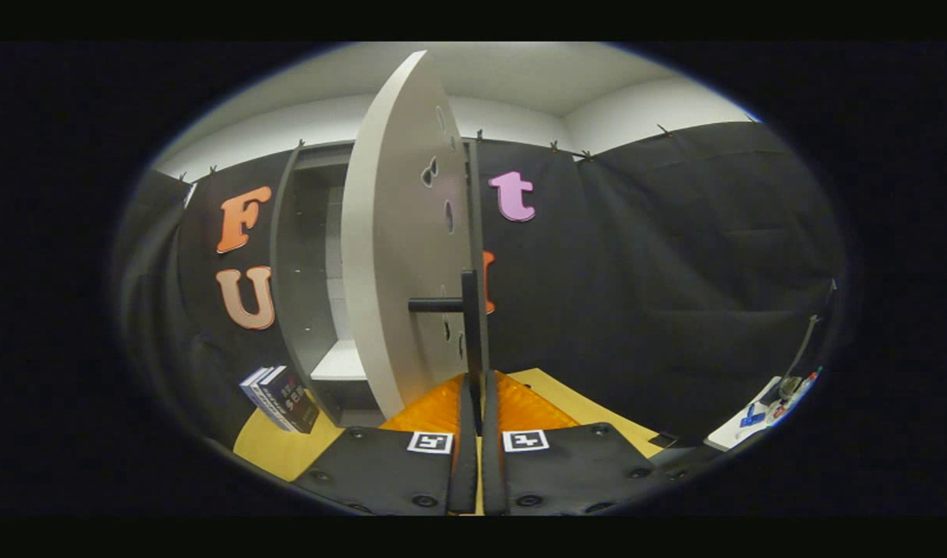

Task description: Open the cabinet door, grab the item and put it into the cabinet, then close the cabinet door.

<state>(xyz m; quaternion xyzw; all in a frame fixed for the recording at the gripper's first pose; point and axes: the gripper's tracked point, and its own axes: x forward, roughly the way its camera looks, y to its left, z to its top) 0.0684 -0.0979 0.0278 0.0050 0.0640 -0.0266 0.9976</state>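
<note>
While the hand-held gripper (473, 403) pinches the dark bar handle (470, 325), the flat grey cabinet door (396, 256) stands half open.
Should the narrow grip slip, the door could swing back; the boxed item (281, 397) waits on the yellow desk (276, 449) beside the grey cabinet (299, 263).

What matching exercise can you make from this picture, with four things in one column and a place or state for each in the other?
Things:
1. cabinet door
2. door handle
3. books
4. tongs

Places or states:
A. standing on the table left of the cabinet
B. swung open
C. closed on the handle's bar
D. dark bar on the door's edge, just ahead of the fingers

Pairs: 1-B, 2-D, 3-A, 4-C
</note>
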